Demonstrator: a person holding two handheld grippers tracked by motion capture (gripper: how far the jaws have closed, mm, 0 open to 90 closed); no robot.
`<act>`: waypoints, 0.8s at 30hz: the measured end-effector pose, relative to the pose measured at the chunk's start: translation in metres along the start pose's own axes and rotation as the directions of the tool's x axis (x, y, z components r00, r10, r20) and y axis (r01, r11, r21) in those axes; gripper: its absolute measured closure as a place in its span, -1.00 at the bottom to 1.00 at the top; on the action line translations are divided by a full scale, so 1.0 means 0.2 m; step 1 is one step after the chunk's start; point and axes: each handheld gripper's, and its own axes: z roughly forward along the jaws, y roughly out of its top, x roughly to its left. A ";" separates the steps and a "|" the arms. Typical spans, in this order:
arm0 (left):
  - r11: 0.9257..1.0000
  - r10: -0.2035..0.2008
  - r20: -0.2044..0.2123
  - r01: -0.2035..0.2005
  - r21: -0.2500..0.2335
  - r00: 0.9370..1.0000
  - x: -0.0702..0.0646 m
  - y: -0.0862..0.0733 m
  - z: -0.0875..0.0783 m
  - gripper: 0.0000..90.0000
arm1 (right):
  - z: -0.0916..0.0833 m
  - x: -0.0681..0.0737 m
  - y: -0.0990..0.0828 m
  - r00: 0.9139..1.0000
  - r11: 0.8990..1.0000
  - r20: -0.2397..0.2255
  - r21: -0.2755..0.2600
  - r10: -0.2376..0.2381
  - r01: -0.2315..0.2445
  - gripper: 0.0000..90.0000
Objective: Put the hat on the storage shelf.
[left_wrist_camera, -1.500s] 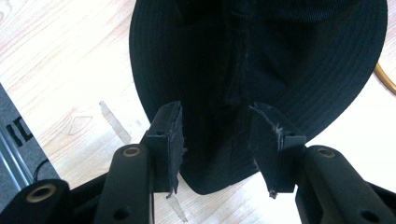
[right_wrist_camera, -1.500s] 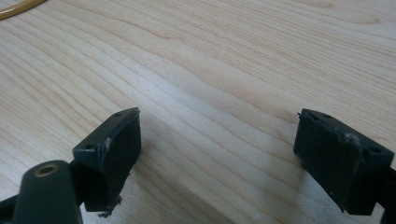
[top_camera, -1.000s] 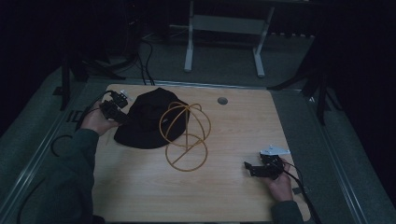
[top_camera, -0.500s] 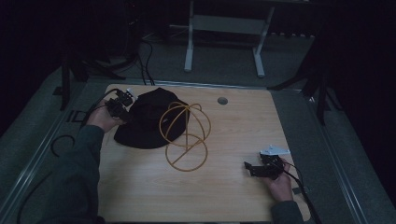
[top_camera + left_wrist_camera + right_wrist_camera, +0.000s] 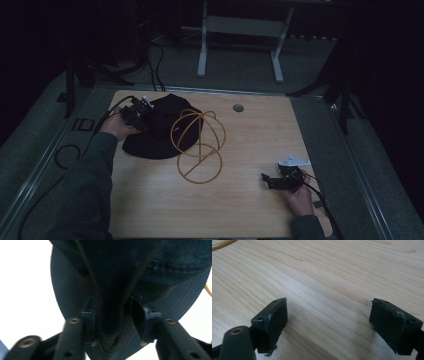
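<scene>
— Two hand-held grippers at work over one wooden table [image 5: 240, 215]. Starting far left: left gripper [image 5: 141, 113] clamped on a raised fold of the black hat [image 5: 162, 137], pads [image 5: 140, 317] pressing the cloth from both sides.

— Position of the hat?

— Lying flat at the far left of the table, right edge touching or tucked just under the golden wire stand [image 5: 198, 145] at centre; hard to tell which from above.

— Handling, by the look of it?

— Soft and light, judging by the way the fabric bunches between the jaws. Not fragile, not slippery: woven cloth, plenty of bite for rubber pads. Likely to sag and drape once lifted, with no stiffness to hold its own shape.

— Best place to take hold?

— Probably a pinch of crown fabric, as now, or the stitched brim [image 5: 61, 287], slightly firmer and easier to steer. Better taken at two points, well apart, to spread the opening over the stand. Worth minding the stand: thin wire, seemingly light, easy to drag or tip with a snagged hem.

— And at the right?

— Near right: right gripper [image 5: 267, 179] resting low on bare wood, jaws spread wide, nothing between them, well apart from hat and stand.
</scene>
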 end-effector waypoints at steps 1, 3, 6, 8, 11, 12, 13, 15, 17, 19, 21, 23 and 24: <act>1.000 0.000 0.000 0.000 0.000 1.000 0.00 0.00 0.00 0.43 | 0.00 0.00 0.00 1.000 1.000 0.000 0.000 0.000 0.000 -0.67; 1.000 0.016 -0.009 -0.015 0.023 1.000 0.00 0.01 0.01 0.56 | 0.00 0.00 0.00 1.000 1.000 0.000 0.000 0.000 0.000 -0.67; 0.998 0.026 -0.018 -0.025 0.053 0.999 -0.02 0.02 0.01 0.75 | 0.00 0.00 0.00 1.000 1.000 0.000 0.000 0.000 0.000 -0.67; 0.998 0.036 -0.021 -0.035 0.061 0.999 -0.02 0.03 0.01 0.85 | 0.00 0.00 0.00 1.000 1.000 0.000 0.000 0.000 0.000 -0.67; 0.997 0.044 -0.021 -0.043 0.061 0.999 -0.03 0.03 0.01 0.91 | 0.00 0.00 0.00 1.000 1.000 0.000 0.000 0.000 0.000 -0.67; 0.998 0.044 -0.014 -0.043 0.055 0.999 -0.03 0.03 0.00 0.92 | 0.00 0.00 0.00 1.000 1.000 0.000 0.000 0.000 0.000 -0.67; 0.998 0.044 -0.014 -0.043 0.055 0.999 -0.03 0.03 0.00 0.93 | 0.00 0.00 0.00 1.000 1.000 0.000 0.000 0.000 0.000 -0.67; 0.999 0.038 0.005 -0.038 0.036 0.999 -0.02 0.02 -0.01 0.94 | 0.00 0.00 0.00 1.000 1.000 0.000 0.000 0.000 0.000 -0.67; 0.999 0.041 0.003 -0.041 0.029 0.999 -0.03 0.02 -0.02 0.95 | 0.00 0.00 0.00 1.000 1.000 0.000 0.000 0.000 0.000 -0.67; 0.999 0.045 -0.002 -0.045 0.024 0.999 -0.03 0.02 -0.02 0.95 | 0.00 0.00 0.00 1.000 1.000 0.000 0.000 0.000 0.000 -0.67; 0.999 0.045 -0.003 -0.045 0.019 0.999 -0.03 0.02 -0.03 0.95 | 0.00 0.00 0.00 1.000 1.000 0.000 0.000 0.000 0.000 -0.67; 0.999 0.044 0.007 -0.044 0.015 0.999 -0.03 0.02 -0.03 0.96 | 0.00 0.00 0.00 1.000 1.000 0.000 0.000 0.000 0.000 -0.67; 0.999 0.039 0.006 -0.039 0.007 0.999 -0.03 0.02 -0.04 0.96 | 0.00 0.00 0.00 1.000 1.000 0.000 0.000 -0.001 0.001 -0.67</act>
